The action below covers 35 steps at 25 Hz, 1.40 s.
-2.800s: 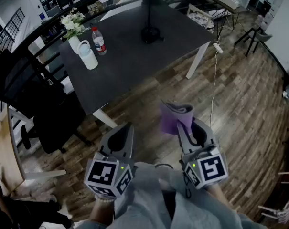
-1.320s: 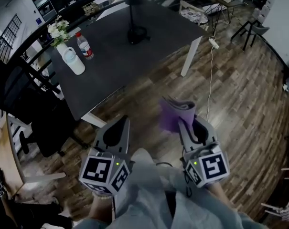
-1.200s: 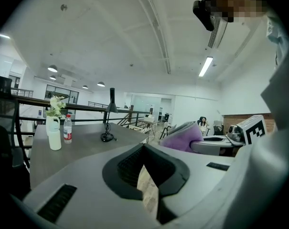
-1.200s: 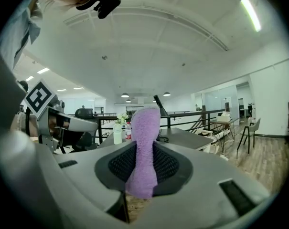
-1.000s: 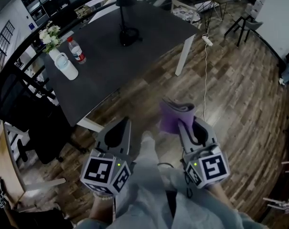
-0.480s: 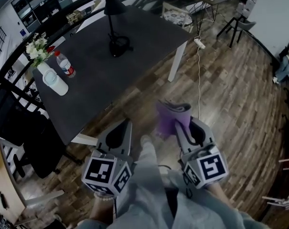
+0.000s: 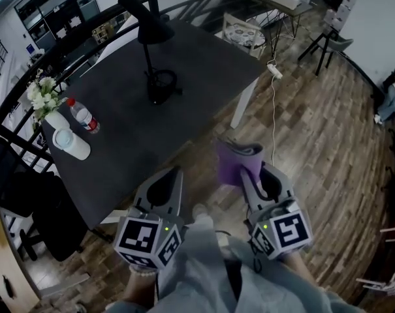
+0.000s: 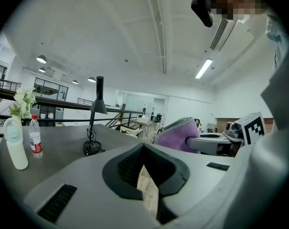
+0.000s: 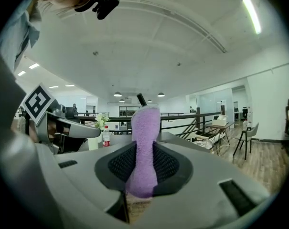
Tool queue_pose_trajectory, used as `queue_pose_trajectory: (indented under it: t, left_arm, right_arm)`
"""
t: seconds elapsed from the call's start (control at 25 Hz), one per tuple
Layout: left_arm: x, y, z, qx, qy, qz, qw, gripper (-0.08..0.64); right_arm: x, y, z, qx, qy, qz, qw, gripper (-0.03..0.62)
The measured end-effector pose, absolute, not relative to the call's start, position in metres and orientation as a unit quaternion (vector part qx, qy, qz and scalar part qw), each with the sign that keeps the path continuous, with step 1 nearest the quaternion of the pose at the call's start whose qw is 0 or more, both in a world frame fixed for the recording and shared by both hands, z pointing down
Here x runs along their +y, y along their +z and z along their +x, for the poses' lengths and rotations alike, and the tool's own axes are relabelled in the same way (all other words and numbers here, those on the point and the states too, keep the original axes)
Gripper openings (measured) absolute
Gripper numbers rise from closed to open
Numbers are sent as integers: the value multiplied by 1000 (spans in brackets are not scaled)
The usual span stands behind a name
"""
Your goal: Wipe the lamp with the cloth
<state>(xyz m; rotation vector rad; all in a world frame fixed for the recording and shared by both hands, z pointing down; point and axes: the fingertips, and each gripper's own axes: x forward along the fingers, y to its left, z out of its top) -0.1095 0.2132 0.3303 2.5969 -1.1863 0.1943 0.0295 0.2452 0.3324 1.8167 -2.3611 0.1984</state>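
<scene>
A black desk lamp [image 7: 151, 51] stands on the dark grey table [image 7: 204, 51], its round base near the table's middle. Both grippers are over the wooden floor, short of the table's near edge. My right gripper [image 7: 246, 169] is shut on a folded purple cloth [image 7: 238, 160], which sticks up between its jaws [image 9: 144, 142]. My left gripper [image 7: 172, 173] is shut with nothing in it. In the left gripper view the lamp [image 8: 97, 113] stands ahead on the table and the cloth [image 8: 177, 135] shows at the right.
A white jug [image 7: 73, 143], a water bottle [image 7: 84, 116] and a vase of flowers [image 7: 44, 100] stand at the table's left end. A black chair [image 7: 14, 194] is at the left. A power strip with its cable [image 7: 273, 70] lies on the floor to the right.
The table and lamp have slid down and nearer in the head view as I come closer. Both grippers keep their pose; the cloth stays in the right one.
</scene>
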Motion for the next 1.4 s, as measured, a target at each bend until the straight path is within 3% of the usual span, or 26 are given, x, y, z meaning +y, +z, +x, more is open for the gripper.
queue_pose_trajectory:
  t: [0.44,1.4]
  left_arm:
    - [124,326,-89,-415,66,898,134,9]
    - [53,337,-135,-500,57,852,144,9]
  right_arm:
    - [147,329,45,-794,68,601,59,89]
    - [40,341,1,-850,57,518,75,89]
